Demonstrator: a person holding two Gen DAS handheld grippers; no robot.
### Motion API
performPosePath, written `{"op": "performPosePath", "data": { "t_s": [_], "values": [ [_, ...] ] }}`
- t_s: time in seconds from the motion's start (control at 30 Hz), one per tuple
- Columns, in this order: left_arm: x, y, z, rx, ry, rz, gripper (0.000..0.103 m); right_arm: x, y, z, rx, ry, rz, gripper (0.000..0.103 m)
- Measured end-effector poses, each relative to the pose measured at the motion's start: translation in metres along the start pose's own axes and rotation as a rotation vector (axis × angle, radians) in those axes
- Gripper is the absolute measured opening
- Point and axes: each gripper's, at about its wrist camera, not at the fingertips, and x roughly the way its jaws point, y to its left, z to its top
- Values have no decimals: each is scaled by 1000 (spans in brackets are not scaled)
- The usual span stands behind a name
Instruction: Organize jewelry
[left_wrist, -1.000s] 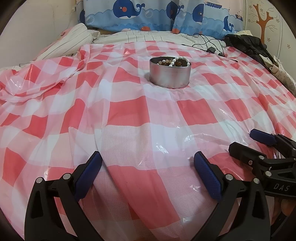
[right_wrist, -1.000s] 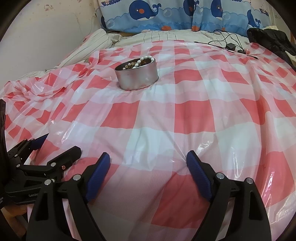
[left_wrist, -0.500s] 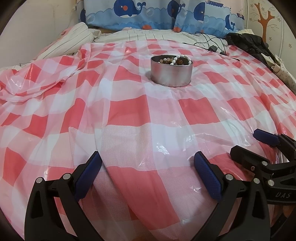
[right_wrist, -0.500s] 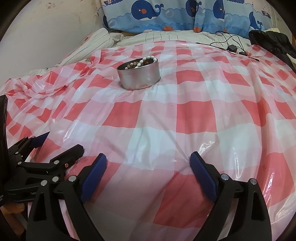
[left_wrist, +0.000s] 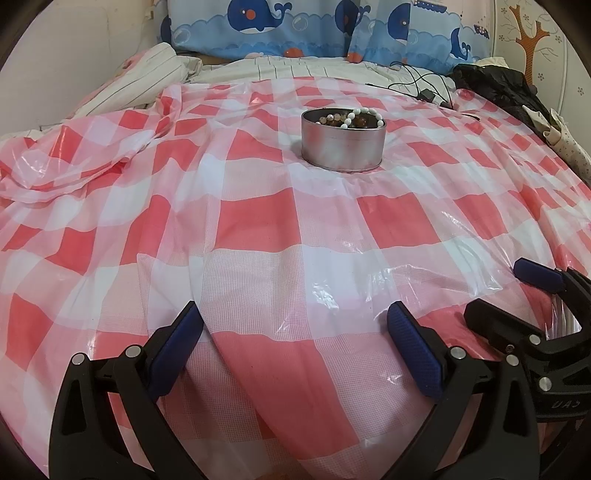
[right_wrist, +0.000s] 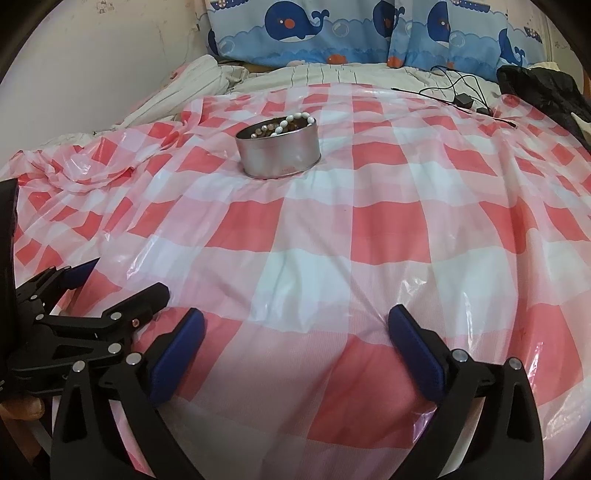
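A: Left wrist view. The left gripper (left_wrist: 293, 332) sits at the near edge, its blue pads spread wide with only the red-and-white checked plastic sheet (left_wrist: 258, 221) between them. What lies beyond?

B: A round metal tin (left_wrist: 343, 142) stands upright on the sheet, far from the gripper and slightly right of centre. Beaded jewelry fills it: a white bead bracelet (left_wrist: 364, 114) drapes over the far right part of the rim, and brownish beads (left_wrist: 332, 119) lie inside.

A: And at the near right of that view?

B: The right gripper (left_wrist: 495, 291) enters from the right edge, beside the left one, resting low over the sheet. No part of it touches the tin.

A: Right wrist view. State of the right gripper (right_wrist: 295, 334)?

B: Its jaws are opening and already stand wide; nothing is between the pads but the sheet (right_wrist: 388, 229). The tin (right_wrist: 277, 147) is far off, left of centre, with the white bracelet (right_wrist: 295, 120) over its rim. The left gripper (right_wrist: 122, 277) shows at the near left, also spread apart and empty.

A: Background features?

B: Whale-print pillows (left_wrist: 295, 29) lean at the far end against the wall. A striped blanket (left_wrist: 147, 81) is bunched at the far left. A black cable with a small plug (left_wrist: 426, 94) lies at the far right on the bedding, next to a dark garment (left_wrist: 495, 85).
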Motion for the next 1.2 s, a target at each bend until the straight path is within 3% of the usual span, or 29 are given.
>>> {"op": "performPosePath", "data": {
  "t_s": [1.2],
  "values": [
    [2, -1, 0, 4, 9, 12, 96, 0, 1, 0, -7, -5, -22, 96]
  ]
}}
